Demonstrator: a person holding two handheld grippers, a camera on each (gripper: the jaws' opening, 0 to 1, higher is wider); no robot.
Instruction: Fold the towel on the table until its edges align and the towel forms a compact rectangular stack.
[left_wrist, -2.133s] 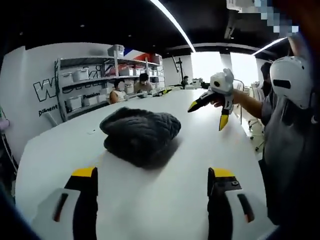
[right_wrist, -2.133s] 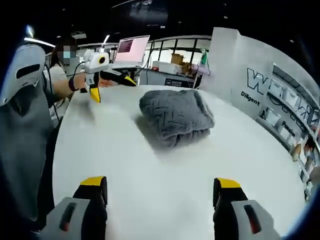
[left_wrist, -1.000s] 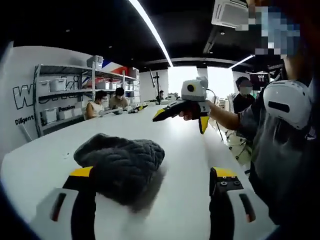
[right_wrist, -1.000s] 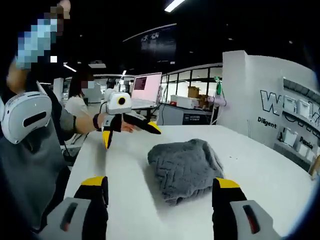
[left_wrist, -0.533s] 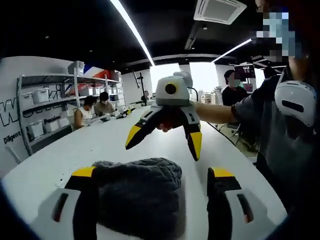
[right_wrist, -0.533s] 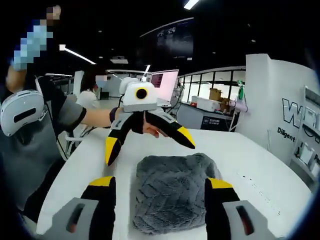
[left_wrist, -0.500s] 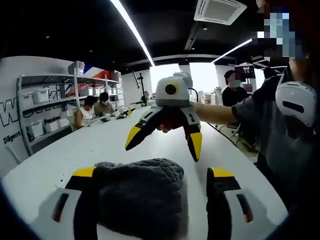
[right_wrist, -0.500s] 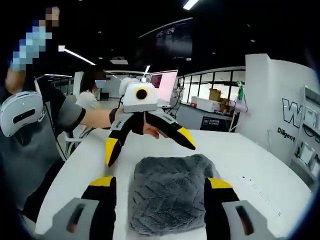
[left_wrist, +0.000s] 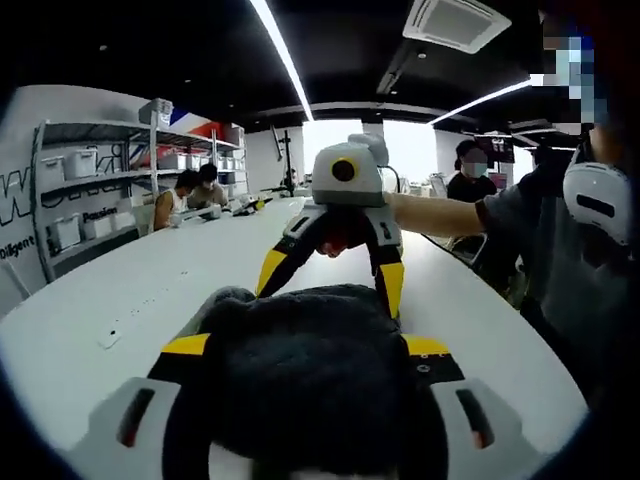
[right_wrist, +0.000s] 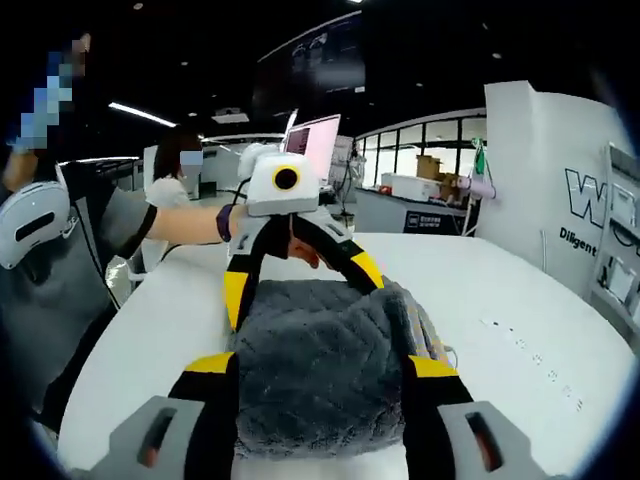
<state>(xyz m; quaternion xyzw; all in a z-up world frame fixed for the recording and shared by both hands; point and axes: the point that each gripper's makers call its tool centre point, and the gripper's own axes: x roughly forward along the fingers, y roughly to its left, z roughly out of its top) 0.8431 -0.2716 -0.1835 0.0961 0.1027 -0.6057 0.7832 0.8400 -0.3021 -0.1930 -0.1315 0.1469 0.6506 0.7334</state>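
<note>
towel: grey, knit-textured, folded into a thick bundle on the white table (left_wrist: 90, 330); seen in left gripper view (left_wrist: 310, 370) and right gripper view (right_wrist: 320, 360)
left gripper (left_wrist: 310, 350): jaws spread, one on each side of the towel's near end; contact unclear
right gripper (right_wrist: 322, 365): jaws spread wide, towel between them, sides look close to or touching
left gripper, seen from right view (right_wrist: 297, 270): at the towel's far end, yellow tips spread apart over its edge
right gripper, seen from left view (left_wrist: 330, 275): same at the opposite end, tips apart
background: shelves (left_wrist: 70, 190), seated people (left_wrist: 195, 195), laptop (right_wrist: 310, 135)
</note>
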